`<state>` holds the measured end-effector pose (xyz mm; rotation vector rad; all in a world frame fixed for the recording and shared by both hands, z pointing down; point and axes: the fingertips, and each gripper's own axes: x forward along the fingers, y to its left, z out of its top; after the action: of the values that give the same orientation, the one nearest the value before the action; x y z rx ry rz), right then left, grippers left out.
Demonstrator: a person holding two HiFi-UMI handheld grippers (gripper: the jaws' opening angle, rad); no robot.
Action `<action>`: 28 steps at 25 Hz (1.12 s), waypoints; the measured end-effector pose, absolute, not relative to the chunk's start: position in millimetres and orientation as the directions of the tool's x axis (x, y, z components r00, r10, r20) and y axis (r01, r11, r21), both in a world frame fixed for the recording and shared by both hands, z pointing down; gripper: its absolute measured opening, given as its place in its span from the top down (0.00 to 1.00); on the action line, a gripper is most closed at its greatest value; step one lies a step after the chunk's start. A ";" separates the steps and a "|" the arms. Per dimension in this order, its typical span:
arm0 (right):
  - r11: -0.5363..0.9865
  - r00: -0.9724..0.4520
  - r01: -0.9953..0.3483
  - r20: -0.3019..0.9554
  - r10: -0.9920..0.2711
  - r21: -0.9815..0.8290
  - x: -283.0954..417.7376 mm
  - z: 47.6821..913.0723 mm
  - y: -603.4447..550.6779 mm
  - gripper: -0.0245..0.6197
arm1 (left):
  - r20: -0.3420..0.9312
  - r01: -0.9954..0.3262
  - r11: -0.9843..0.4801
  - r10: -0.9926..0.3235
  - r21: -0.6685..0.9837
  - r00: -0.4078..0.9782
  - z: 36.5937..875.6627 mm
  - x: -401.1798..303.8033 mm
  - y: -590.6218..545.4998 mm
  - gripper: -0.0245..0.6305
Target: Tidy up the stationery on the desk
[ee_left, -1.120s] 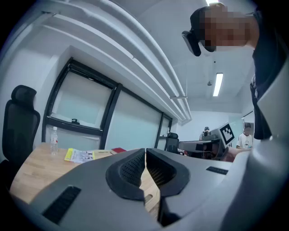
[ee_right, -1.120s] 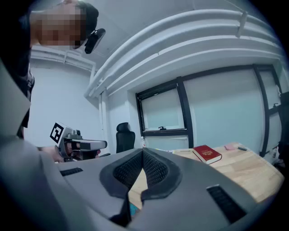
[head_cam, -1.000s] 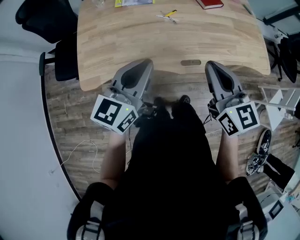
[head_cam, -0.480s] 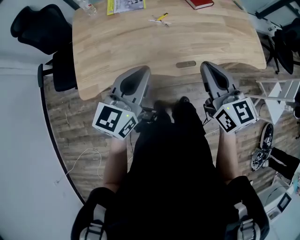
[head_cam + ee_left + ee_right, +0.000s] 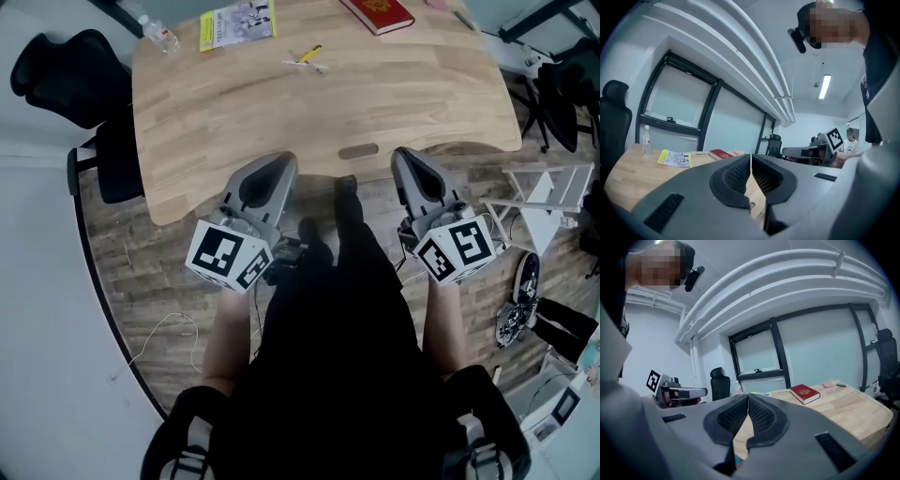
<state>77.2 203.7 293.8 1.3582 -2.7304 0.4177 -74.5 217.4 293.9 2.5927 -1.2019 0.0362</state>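
Observation:
The wooden desk carries a red book, a yellow booklet, a clear bottle and a small yellow pen-like item. My left gripper and right gripper hover side by side at the desk's near edge, far short of the stationery. In the left gripper view the left gripper is shut and holds nothing; the booklet and the book lie beyond it. In the right gripper view the right gripper is shut and holds nothing, with the red book ahead on its right.
A black office chair stands at the desk's left end. On the floor to the right are a white rack and a pair of shoes. A thin cable lies on the floor at left.
Both grippers have edged forward to the desk's near edge. The head view now takes in more of the desk's far side: the booklet, bottle and red book show fully.

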 end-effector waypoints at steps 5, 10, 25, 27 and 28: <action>0.611 -0.644 -0.763 0.171 -0.745 -0.211 79.7 296.8 159.3 0.93 | 0.150 -0.776 -0.586 -0.767 0.235 0.624 290.8 -65.7 184.6 0.90; 0.666 -0.696 -0.717 0.156 -0.701 -0.207 79.7 288.5 105.1 0.93 | 0.155 -0.813 -0.541 -0.803 0.217 0.576 280.5 -61.2 142.9 0.90; 0.781 -0.803 -0.595 0.190 -0.565 -0.189 95.3 306.9 -14.0 0.93 | 0.170 -0.892 -0.414 -0.880 0.180 0.443 266.3 -19.0 56.5 0.90; 0.794 -0.816 -0.575 0.202 -0.541 -0.196 93.1 315.1 -22.6 0.93 | 0.172 -0.900 -0.395 -0.888 0.184 0.425 266.7 -14.3 52.9 0.90; 0.801 -0.823 -0.565 0.210 -0.528 -0.197 91.1 320.0 -26.1 0.93 | 0.174 -0.903 -0.386 -0.892 0.187 0.418 267.2 -12.3 52.2 0.90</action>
<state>91.1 -26.1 320.0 0.8680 -2.8433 0.3798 -12.3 52.2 267.2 2.4228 -1.5695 0.0649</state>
